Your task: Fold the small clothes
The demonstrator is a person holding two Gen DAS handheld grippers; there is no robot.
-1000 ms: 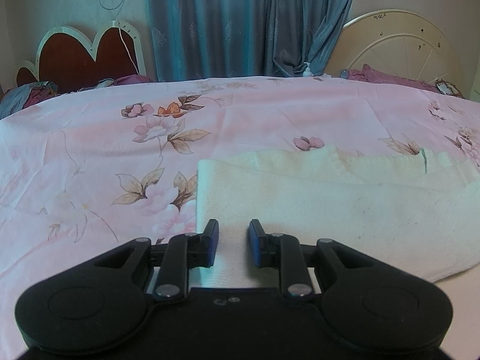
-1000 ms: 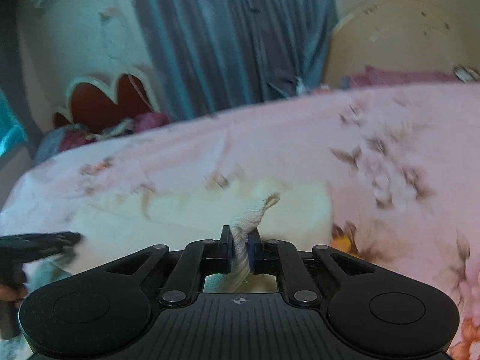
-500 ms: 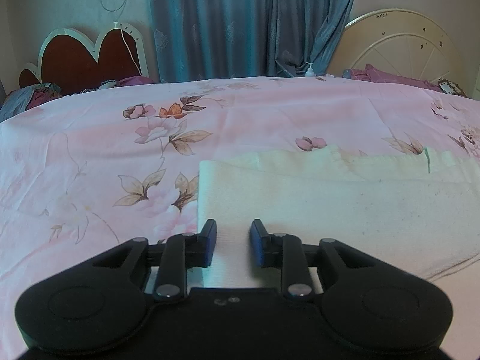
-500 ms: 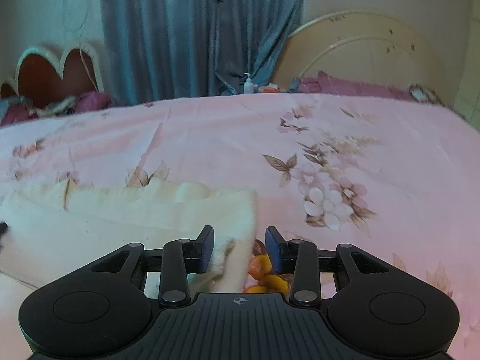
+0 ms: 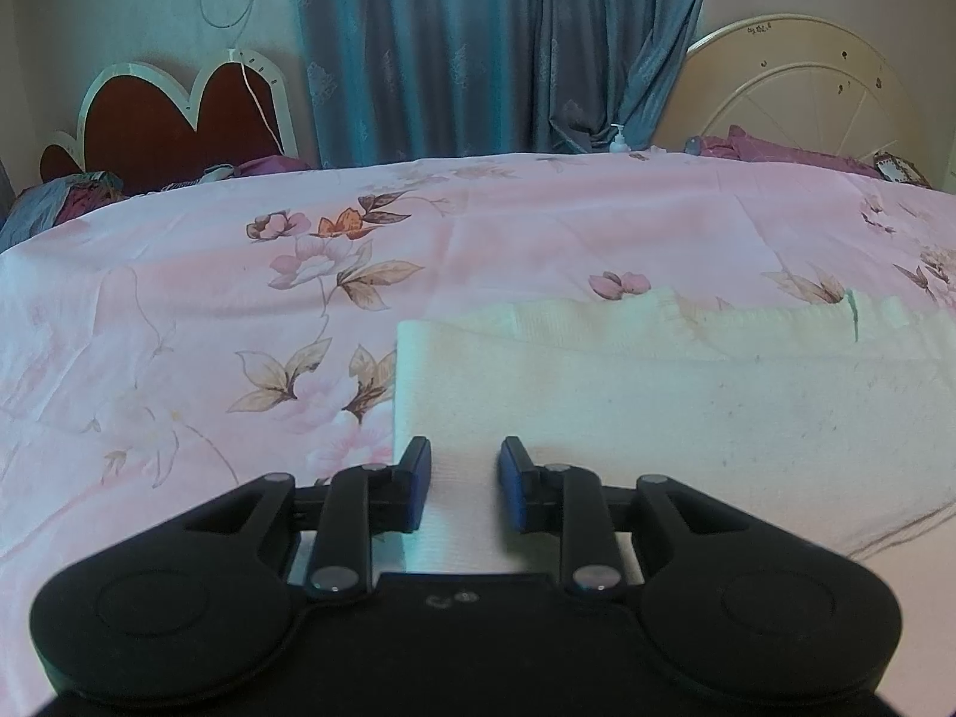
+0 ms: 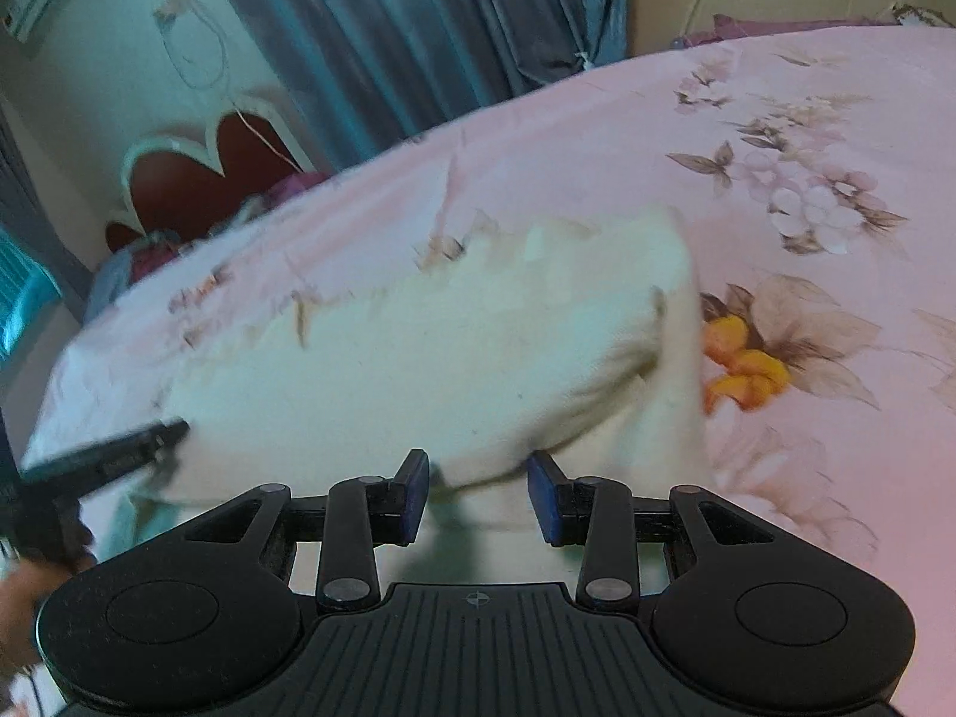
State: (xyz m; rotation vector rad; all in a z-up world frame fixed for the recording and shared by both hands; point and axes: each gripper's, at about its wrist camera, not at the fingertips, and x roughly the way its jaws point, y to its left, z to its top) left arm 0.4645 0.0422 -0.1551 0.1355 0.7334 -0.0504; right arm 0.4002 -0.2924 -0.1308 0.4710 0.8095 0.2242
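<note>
We see our left gripper (image 5: 460, 481), jaws parted, over the near-left corner of a folded cream knit garment (image 5: 687, 406) on pink floral bedsheet (image 5: 209, 310).

The folded garment (image 5: 687, 394) lies flat on the bed (image 5: 239, 310), toward its near edge. The left claw (image 5: 460, 481) stands over the garment's near left corner, jaws apart with cloth between them. In the right wrist view the right claw (image 6: 478, 487) stands at the garment's near edge, toward its right end, jaws apart, and the left claw (image 6: 119, 454) reaches in at the garment's left end. Behind the bed stand a headboard (image 5: 173, 113) at left, curtains (image 5: 496, 48) in the middle, and a second headboard (image 5: 794, 95) at right. A pump bottle (image 5: 619, 140) stands at the bed's far edge before the curtains.
</note>
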